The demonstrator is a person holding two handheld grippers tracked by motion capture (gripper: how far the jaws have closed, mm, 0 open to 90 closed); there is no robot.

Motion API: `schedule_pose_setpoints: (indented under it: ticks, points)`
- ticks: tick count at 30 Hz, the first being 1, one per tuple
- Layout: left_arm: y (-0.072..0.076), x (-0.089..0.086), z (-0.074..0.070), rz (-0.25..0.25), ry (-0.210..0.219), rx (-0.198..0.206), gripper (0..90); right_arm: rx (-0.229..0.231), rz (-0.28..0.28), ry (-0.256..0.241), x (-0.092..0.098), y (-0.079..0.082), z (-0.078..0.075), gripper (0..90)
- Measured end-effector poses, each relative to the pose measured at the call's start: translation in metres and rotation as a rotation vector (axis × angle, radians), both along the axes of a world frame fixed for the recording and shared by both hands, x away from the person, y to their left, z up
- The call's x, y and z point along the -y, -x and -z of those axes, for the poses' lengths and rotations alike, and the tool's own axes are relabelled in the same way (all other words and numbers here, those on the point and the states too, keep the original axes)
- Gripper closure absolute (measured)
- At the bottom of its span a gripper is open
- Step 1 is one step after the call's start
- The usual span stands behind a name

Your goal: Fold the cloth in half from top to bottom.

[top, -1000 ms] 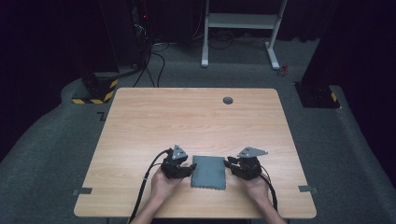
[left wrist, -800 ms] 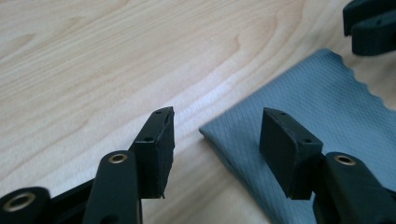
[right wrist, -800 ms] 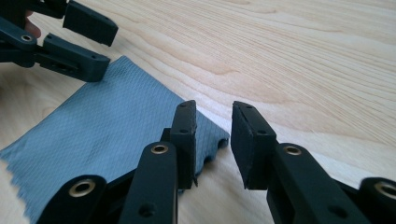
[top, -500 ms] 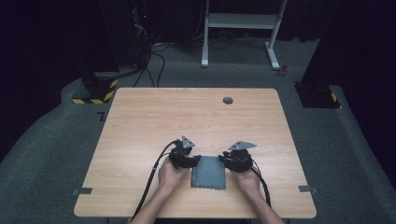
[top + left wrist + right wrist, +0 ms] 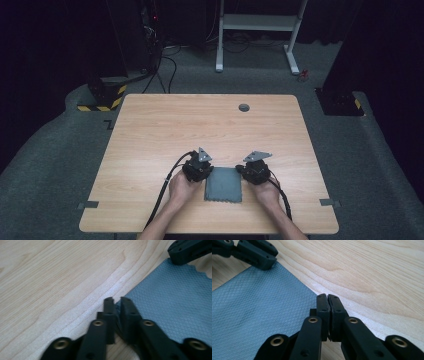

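Observation:
A grey cloth (image 5: 223, 184) with a diamond weave lies flat near the table's front edge. My left gripper (image 5: 199, 170) sits at its far left corner. In the left gripper view the left gripper (image 5: 115, 302) is shut, with the corner of the cloth (image 5: 170, 295) pinched between its jaws. My right gripper (image 5: 255, 170) sits at the far right corner. In the right gripper view the right gripper (image 5: 327, 298) is shut where the corner of the cloth (image 5: 257, 305) meets its jaws. Each gripper view shows the other gripper (image 5: 190, 250) (image 5: 249, 252) at the opposite corner.
The wooden table (image 5: 200, 125) has a round dark grommet (image 5: 244, 107) near its far edge. Cables (image 5: 165, 195) trail from both grippers toward the front edge. Beyond the table stand a white frame (image 5: 260, 25) and dark equipment on the carpet.
Both hands have moved forward and inward from the cloth's sides to its two far corners. The cloth lies in the same place.

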State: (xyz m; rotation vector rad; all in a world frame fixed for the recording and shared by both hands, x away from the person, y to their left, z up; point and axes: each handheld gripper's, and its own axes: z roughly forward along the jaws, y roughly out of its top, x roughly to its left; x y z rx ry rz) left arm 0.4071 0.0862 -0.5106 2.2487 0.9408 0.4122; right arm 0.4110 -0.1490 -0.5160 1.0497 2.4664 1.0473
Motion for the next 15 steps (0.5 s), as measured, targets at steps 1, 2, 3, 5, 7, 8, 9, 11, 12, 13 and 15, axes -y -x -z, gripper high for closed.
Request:
schedule_pose_setpoints:
  ticks: [1, 2, 3, 5, 7, 8, 9, 11, 12, 13, 15]
  points:
    - [0.000, 0.000, 0.000, 0.002, 0.000, -0.001, 86.4, 0.004, 0.000, 0.004, -0.001, 0.000, 0.000, 88.8]
    - [-0.001, -0.001, 0.000, 0.004, -0.002, -0.002, 86.8, 0.010, -0.002, 0.008, -0.001, 0.000, -0.001, 88.9]
    - [-0.001, -0.001, 0.000, 0.005, 0.002, -0.005, 87.2, 0.014, -0.002, 0.009, -0.001, 0.000, -0.001, 89.0]
    - [-0.001, 0.000, -0.001, 0.005, -0.007, 0.000, 87.7, 0.023, -0.005, 0.009, -0.001, -0.001, -0.002, 89.0]
    - [-0.003, -0.001, -0.002, 0.005, -0.003, 0.005, 87.9, 0.030, 0.000, 0.009, -0.002, -0.002, -0.006, 89.1]
    - [-0.005, -0.002, -0.003, -0.003, 0.007, 0.002, 87.9, 0.035, -0.002, 0.010, -0.002, -0.002, -0.006, 89.1]
    - [-0.006, -0.002, -0.003, -0.008, 0.017, 0.002, 87.9, 0.038, 0.001, 0.011, -0.002, -0.004, -0.008, 89.1]
    - [-0.010, -0.002, -0.005, -0.017, 0.022, 0.017, 87.9, 0.042, 0.010, 0.014, -0.003, -0.007, -0.010, 89.1]
    - [-0.011, -0.002, -0.005, -0.021, 0.031, 0.018, 88.0, 0.050, 0.011, 0.015, -0.003, -0.009, -0.011, 89.1]
    - [-0.013, -0.003, -0.005, -0.031, 0.043, 0.015, 87.9, 0.048, 0.016, 0.015, -0.003, -0.010, -0.011, 89.1]
    - [-0.018, -0.004, -0.005, -0.042, 0.063, 0.016, 87.9, 0.049, 0.025, 0.017, -0.004, -0.013, -0.013, 89.1]
